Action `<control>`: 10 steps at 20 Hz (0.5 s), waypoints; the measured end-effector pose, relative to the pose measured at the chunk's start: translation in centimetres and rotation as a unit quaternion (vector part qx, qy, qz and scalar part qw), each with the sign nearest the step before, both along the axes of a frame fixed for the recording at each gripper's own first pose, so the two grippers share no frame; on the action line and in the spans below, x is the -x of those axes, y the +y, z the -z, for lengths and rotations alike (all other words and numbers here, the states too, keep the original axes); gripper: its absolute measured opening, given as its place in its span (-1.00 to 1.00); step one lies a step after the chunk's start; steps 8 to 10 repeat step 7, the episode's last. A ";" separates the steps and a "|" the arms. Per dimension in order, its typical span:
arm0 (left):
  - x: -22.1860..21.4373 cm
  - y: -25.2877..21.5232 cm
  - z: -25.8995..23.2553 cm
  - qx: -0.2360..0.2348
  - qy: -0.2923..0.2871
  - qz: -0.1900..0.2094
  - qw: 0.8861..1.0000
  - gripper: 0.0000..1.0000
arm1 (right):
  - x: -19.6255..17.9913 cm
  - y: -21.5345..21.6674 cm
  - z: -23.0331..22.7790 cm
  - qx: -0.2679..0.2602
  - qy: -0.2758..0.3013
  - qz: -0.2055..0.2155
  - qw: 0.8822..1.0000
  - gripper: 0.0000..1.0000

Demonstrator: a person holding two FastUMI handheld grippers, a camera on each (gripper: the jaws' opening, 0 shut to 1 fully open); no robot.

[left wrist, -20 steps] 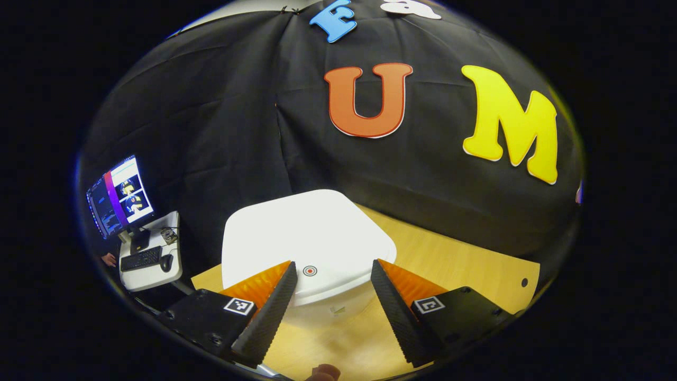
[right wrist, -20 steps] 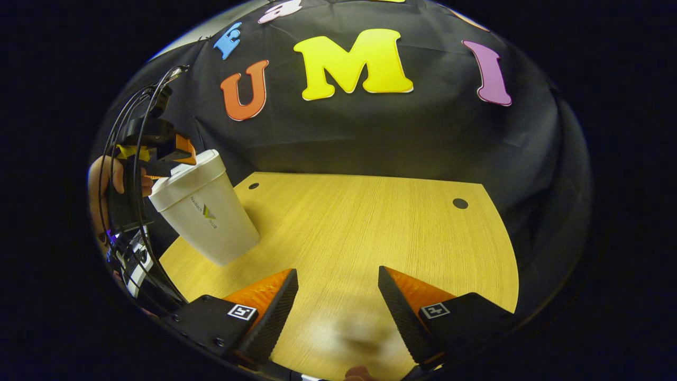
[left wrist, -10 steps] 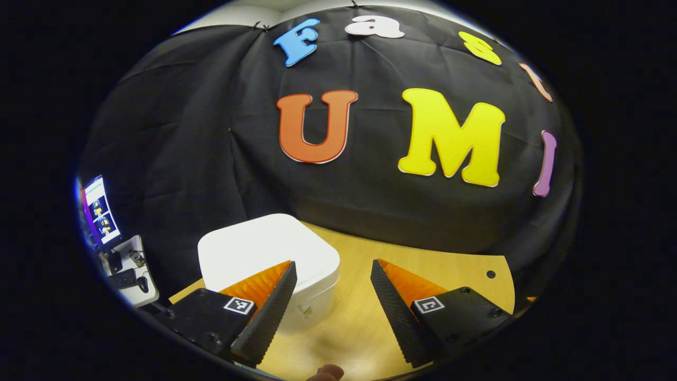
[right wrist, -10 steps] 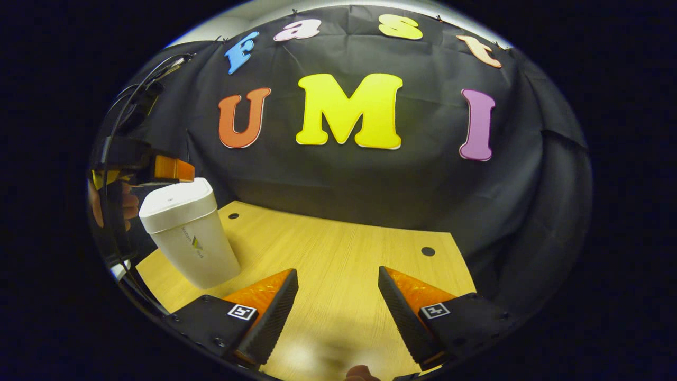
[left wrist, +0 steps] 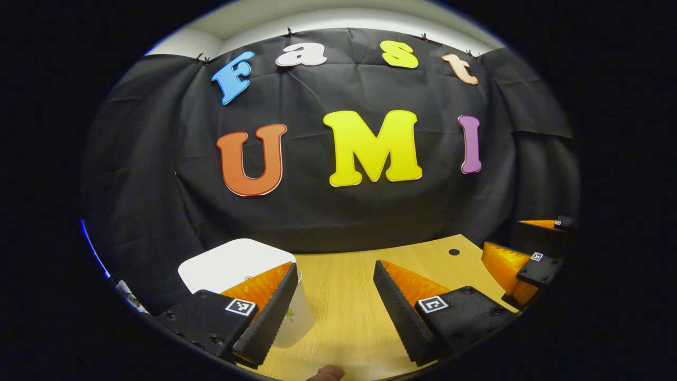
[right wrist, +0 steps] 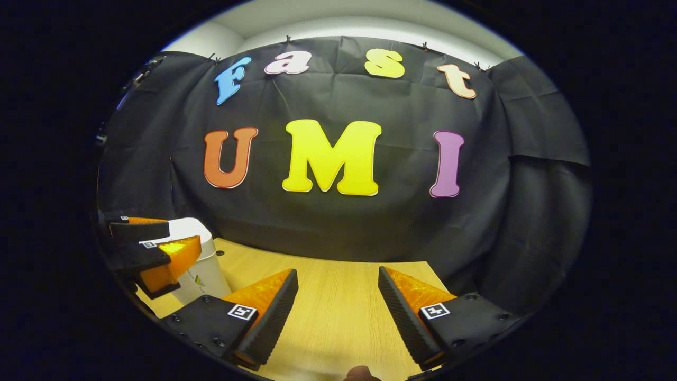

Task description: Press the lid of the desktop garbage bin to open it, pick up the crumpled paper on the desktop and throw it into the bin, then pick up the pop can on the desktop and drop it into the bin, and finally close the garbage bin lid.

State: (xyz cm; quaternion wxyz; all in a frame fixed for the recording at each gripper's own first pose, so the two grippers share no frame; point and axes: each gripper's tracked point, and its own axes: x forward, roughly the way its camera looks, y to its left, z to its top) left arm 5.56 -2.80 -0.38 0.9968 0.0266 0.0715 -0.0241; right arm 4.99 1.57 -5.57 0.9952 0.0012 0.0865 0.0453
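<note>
Black cloth hangs in soft folds behind the pale wood-grain worktop (left wrist: 344,312), which has a small round hole near its far edge. From the left tool (left wrist: 333,309) I see my ridged, wedge-shaped fingers spread apart, gripping nothing. The white, smooth plastic bin with rounded corners (left wrist: 227,262) stands at lower left, lid closed, partly behind my left finger. The right tool (right wrist: 338,312) is likewise released, over bare worktop; the bin sits far left there. A second ago the left tool hovered right over the lid; now it has pulled back and both tools sit lower, level with the worktop.
</note>
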 end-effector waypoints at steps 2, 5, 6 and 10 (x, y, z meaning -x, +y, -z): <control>1.1 0.1 -0.3 -0.003 -0.009 0.010 1.000 0.91 | 0.8 0.0 -0.5 -0.001 -0.011 0.013 1.000 0.92; 2.0 0.5 -0.8 -0.006 -0.028 0.021 0.999 0.90 | 1.6 0.4 -1.1 -0.005 -0.023 0.021 1.000 0.93; 2.1 0.6 -0.8 -0.005 -0.030 0.023 0.999 0.90 | 1.7 0.5 -1.1 -0.003 -0.023 0.023 0.999 0.93; 2.1 0.8 -0.8 -0.003 -0.030 0.022 0.999 0.90 | 1.8 0.7 -1.2 -0.002 -0.025 0.024 0.999 0.92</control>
